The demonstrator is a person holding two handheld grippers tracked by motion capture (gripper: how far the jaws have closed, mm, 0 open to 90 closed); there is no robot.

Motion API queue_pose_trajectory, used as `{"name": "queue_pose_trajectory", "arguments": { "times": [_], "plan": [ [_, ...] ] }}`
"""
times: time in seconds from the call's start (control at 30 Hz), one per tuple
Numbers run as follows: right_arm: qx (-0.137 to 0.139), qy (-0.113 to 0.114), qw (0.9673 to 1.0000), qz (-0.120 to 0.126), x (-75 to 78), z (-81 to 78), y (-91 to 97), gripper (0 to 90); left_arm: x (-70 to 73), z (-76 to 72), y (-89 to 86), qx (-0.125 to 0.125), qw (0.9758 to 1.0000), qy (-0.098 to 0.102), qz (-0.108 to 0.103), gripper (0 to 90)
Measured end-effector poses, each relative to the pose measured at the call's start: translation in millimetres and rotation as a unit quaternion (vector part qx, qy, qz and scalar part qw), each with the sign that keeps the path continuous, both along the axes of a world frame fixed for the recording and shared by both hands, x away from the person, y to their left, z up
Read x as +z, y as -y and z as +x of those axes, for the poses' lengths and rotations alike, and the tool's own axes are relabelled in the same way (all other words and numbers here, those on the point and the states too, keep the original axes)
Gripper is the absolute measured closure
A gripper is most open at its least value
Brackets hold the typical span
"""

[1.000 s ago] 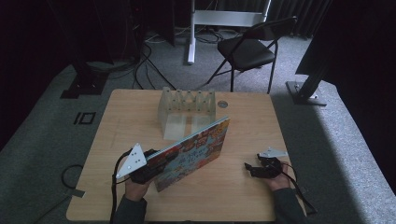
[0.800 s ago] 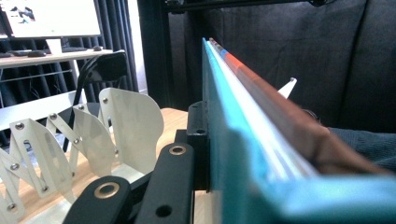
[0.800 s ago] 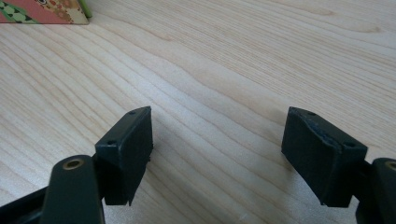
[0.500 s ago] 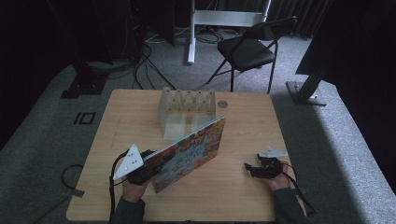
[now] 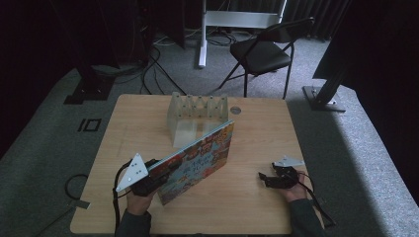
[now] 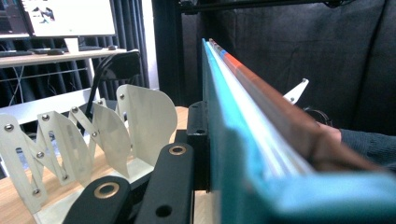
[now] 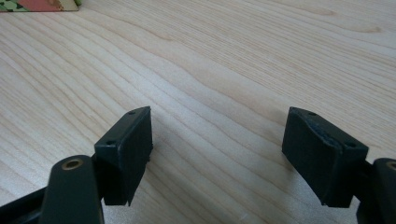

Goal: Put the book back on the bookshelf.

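Observation:
A colourful picture book (image 5: 200, 157) hangs tilted above the table's middle, its far corner close to the white accordion rack (image 5: 196, 116). My left gripper (image 5: 162, 171) is shut on the book's near left edge. In the left gripper view the book (image 6: 243, 126) runs edge-on past one black jaw of my left gripper (image 6: 209, 140), with the rack (image 6: 93, 135) to its left. My right gripper (image 5: 264, 180) rests low on the table at the right, open. In the right gripper view, bare wood lies between the pads of my right gripper (image 7: 217, 149).
The wooden table (image 5: 262, 133) has a small round disc (image 5: 235, 110) beside the rack. A black folding chair (image 5: 262, 52) and stand legs are on the carpet beyond the far edge. A corner of the book (image 7: 37, 4) shows in the right gripper view.
The left gripper and the book have shifted slightly to the left. The right gripper has not moved.

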State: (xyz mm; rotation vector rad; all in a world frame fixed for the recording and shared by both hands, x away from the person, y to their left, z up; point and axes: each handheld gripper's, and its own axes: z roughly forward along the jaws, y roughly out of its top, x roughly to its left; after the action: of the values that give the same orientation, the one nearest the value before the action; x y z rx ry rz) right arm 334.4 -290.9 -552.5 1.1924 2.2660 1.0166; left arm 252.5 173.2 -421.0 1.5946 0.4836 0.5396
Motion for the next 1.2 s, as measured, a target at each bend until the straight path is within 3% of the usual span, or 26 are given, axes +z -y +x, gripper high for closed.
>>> {"name": "queue_pose_trajectory", "arguments": {
  "times": [1.2],
  "plan": [
    [0.0, 0.0, 1.0, 0.0, 0.0, 0.0, 0.0, 24.1, -0.9, -2.1, -12.5, 0.03, 0.9995, 0.0, -0.007, 80.3]
  ]
}}
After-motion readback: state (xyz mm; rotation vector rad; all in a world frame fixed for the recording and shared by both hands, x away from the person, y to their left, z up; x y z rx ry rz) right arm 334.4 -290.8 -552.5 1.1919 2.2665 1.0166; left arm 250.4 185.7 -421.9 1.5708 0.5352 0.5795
